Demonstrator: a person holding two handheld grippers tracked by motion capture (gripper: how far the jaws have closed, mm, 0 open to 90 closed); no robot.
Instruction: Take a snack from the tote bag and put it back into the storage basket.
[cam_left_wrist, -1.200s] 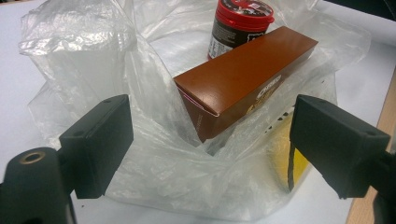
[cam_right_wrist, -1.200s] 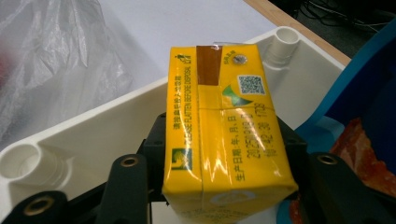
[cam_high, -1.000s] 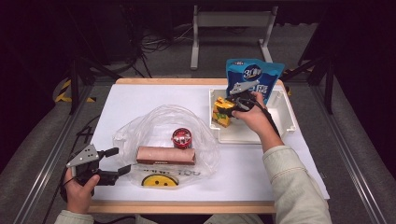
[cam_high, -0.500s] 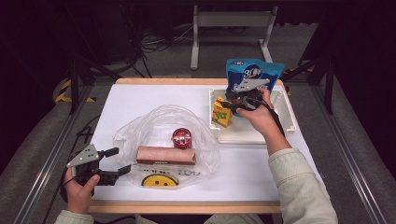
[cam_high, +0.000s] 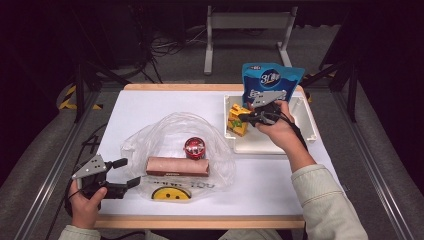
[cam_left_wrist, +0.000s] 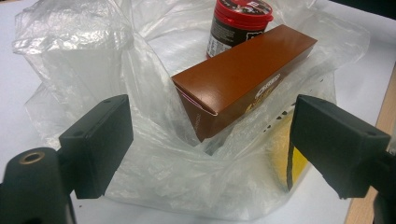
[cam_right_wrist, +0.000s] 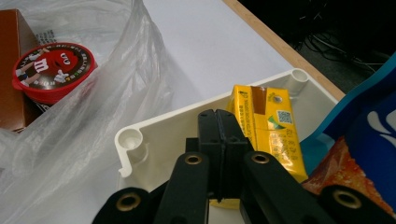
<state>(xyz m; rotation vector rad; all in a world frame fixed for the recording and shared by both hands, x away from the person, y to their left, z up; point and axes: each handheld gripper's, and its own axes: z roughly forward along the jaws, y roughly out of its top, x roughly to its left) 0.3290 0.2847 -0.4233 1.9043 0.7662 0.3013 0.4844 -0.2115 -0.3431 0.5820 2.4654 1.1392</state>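
Brown carton (cam_left_wrist: 243, 79): rear end hidden behind the red-lidded tub (cam_left_wrist: 238, 23); the tub's top is cut by the frame edge. Print on the carton's face too blurred to read. Clear plastic bag (cam_left_wrist: 154, 154): yellow print partly hidden behind the left gripper's jaw. Yellow drink carton (cam_right_wrist: 268, 126): lower end hidden behind the right gripper (cam_right_wrist: 218, 126). Blue snack bag (cam_right_wrist: 373, 116) cut off at the right edge; lettering illegible in the high view.
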